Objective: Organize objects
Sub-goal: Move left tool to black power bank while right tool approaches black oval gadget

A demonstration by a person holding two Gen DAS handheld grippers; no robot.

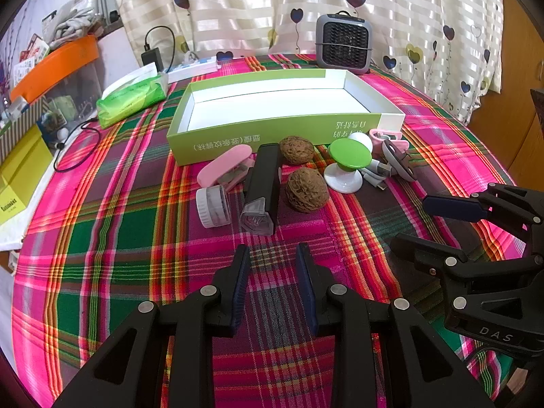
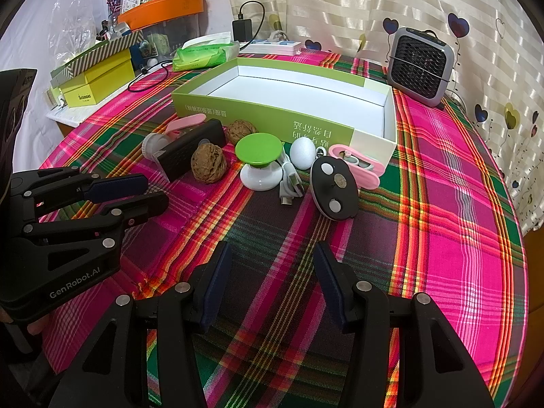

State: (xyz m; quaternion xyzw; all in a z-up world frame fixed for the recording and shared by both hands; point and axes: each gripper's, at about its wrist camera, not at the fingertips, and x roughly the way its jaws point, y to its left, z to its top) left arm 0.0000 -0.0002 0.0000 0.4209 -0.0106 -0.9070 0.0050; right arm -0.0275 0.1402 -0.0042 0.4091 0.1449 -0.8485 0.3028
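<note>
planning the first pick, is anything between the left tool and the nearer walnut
Nothing visible. Bare plaid cloth lies between the open left tool and the nearer walnut. The black case sits close beside the walnut, on its left, not in the path.

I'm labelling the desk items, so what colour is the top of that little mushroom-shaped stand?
Bright green top on a white base; the right wrist view shows it best.

Open right claw [image 2: 272, 282] over plaid table [image 2: 442, 176]; small items clustered before empty green box [image 2: 258, 115]; left claw [image 2: 136, 192] nearby, nothing between fingers.
</note>
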